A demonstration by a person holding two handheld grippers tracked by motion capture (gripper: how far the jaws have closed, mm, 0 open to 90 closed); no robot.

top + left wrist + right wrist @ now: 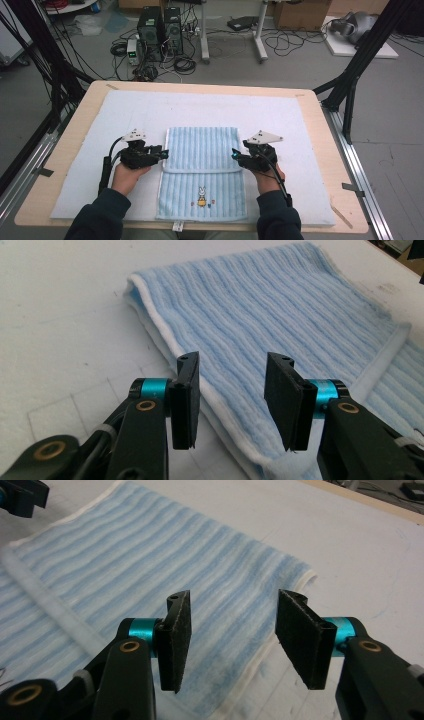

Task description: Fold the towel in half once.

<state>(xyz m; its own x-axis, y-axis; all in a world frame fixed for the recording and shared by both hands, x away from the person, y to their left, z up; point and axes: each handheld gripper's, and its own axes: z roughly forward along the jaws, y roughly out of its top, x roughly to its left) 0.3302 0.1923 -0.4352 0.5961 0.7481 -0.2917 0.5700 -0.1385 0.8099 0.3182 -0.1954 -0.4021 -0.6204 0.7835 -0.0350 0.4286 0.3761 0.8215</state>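
The left gripper (163, 154) sits at the left edge of the towel (202, 150), level with the white hem of the folded-over flap. Its jaws stand apart with nothing between the pads; in the left gripper view (232, 397) the towel's folded left edge runs below and just beyond the open gap, not touched by either pad.

The towel, blue with pale stripes, lies flat on the white mat (100, 150) in the middle of the table (70, 135), its far part doubled back over itself so the hem crosses it from left to right. The near part shows a small rabbit picture (201, 196) and reaches the table's near edge.

The right gripper (235, 155) sits at the towel's right edge, at the same hem line. Its jaws are also apart and empty; in the right gripper view (234, 632) the towel's (125, 575) right edge lies under the gap, clear of the pads.
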